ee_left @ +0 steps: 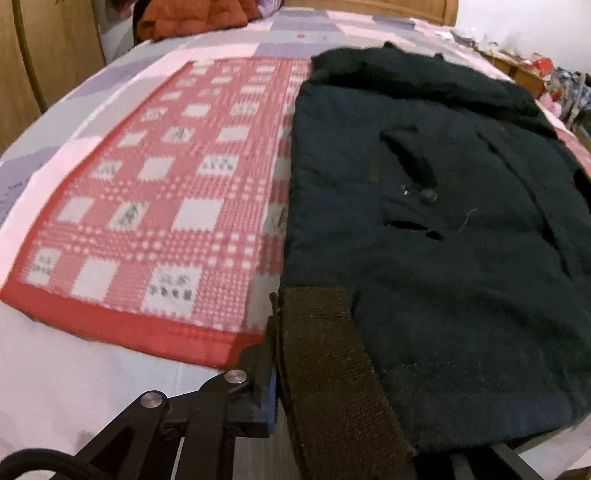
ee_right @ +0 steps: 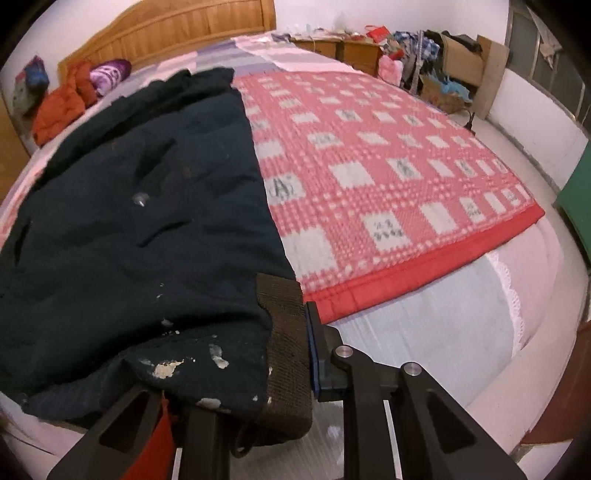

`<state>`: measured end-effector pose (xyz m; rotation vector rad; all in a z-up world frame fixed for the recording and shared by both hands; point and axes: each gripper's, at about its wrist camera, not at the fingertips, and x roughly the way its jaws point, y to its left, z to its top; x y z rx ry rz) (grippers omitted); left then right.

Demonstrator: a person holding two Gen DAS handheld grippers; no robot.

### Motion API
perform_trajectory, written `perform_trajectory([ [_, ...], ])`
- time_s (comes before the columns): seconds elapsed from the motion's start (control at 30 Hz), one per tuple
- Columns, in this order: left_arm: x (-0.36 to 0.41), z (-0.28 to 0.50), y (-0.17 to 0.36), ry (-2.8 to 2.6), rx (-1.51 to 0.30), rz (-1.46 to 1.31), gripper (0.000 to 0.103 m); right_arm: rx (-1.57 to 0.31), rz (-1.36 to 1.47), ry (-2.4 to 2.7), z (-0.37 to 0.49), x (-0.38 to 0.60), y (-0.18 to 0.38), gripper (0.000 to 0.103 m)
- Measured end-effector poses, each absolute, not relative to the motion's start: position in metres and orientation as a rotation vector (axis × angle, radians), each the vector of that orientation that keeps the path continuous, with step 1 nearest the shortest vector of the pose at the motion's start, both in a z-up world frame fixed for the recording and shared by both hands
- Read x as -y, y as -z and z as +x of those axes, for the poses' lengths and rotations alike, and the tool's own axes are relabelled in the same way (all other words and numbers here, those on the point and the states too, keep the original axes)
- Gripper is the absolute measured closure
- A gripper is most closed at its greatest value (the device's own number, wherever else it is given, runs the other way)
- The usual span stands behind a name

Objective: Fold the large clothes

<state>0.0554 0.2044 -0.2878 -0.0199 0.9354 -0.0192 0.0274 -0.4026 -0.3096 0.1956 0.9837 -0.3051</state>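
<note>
A large dark navy jacket [ee_left: 443, 221] lies partly folded on a red and white checked blanket [ee_left: 155, 206] on the bed. It has a brown ribbed hem band [ee_left: 332, 369]. My left gripper [ee_left: 317, 391] is shut on that band at the jacket's near left corner; only its left finger [ee_left: 264, 373] shows. In the right wrist view the jacket [ee_right: 129, 229] fills the left side, with white flecks near its edge. My right gripper [ee_right: 291, 354] is shut on the brown band [ee_right: 288, 332] at the jacket's near right corner, over the checked blanket [ee_right: 388, 177].
An orange garment [ee_right: 62, 107] and a purple item [ee_right: 110, 74] lie at the head of the bed by the wooden headboard [ee_right: 177, 26]. Cluttered nightstands and boxes [ee_right: 436, 59] stand beyond the bed. A white sheet [ee_right: 424, 332] covers the near bed edge.
</note>
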Motion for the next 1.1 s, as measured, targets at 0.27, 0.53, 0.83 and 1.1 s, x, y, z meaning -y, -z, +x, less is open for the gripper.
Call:
perform_trajectory([
  [0.27, -0.200, 0.035, 0.241, 0.057, -0.917, 0.013, 0.091, -0.930, 0.201, 0.282, 0.009, 0.405, 0.258, 0.088],
  [0.53, -0.203, -0.027, 0.202, 0.071, -1.007, 0.037, 0.091, -1.017, 0.164, 0.241, -0.045, 0.398, 0.208, 0.089],
  [0.83, -0.222, -0.106, 0.136, 0.041, -1.169, -0.001, 0.089, -1.182, 0.168, 0.271, -0.137, 0.394, 0.100, 0.089],
  [1.1, -0.221, -0.036, 0.098, 0.037, -1.058, 0.008, 0.088, -1.067, 0.128, 0.255, -0.081, 0.392, 0.038, 0.090],
])
